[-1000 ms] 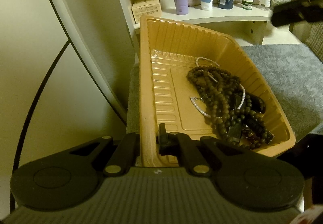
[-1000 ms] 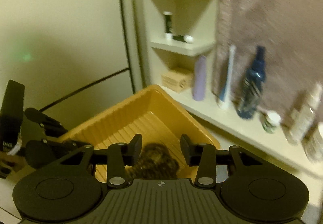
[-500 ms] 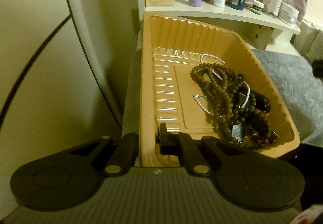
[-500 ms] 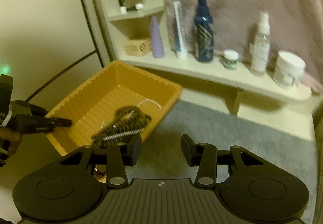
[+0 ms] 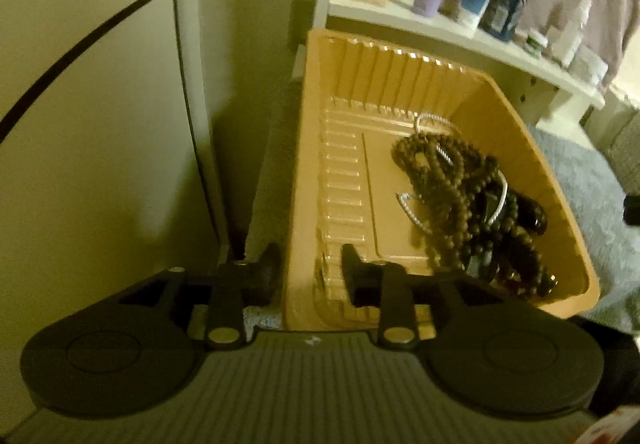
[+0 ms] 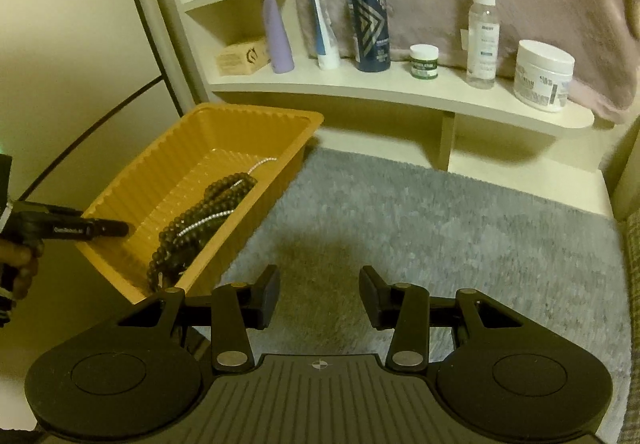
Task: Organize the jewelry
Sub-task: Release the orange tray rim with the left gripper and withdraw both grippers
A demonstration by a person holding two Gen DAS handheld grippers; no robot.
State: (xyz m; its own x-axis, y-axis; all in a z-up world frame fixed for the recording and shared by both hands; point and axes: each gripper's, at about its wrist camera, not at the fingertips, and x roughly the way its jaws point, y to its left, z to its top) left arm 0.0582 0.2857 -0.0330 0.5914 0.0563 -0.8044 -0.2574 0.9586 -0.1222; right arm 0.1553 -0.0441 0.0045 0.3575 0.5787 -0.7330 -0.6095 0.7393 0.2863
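On the grey fleecy mat point(image 6: 420, 219) sits your ribbed orange plastic tray point(image 5: 352, 91), a tangle of dark wooden bead strands and thin silvery chains point(image 5: 464, 199) heaped at one side. Your left gripper point(image 5: 310, 272) straddles the tray's near wall, jaws opening off it. Your right gripper point(image 6: 319, 296) hangs part-open, empty. Beads look light, limp, snag-prone; pinch one free loop.
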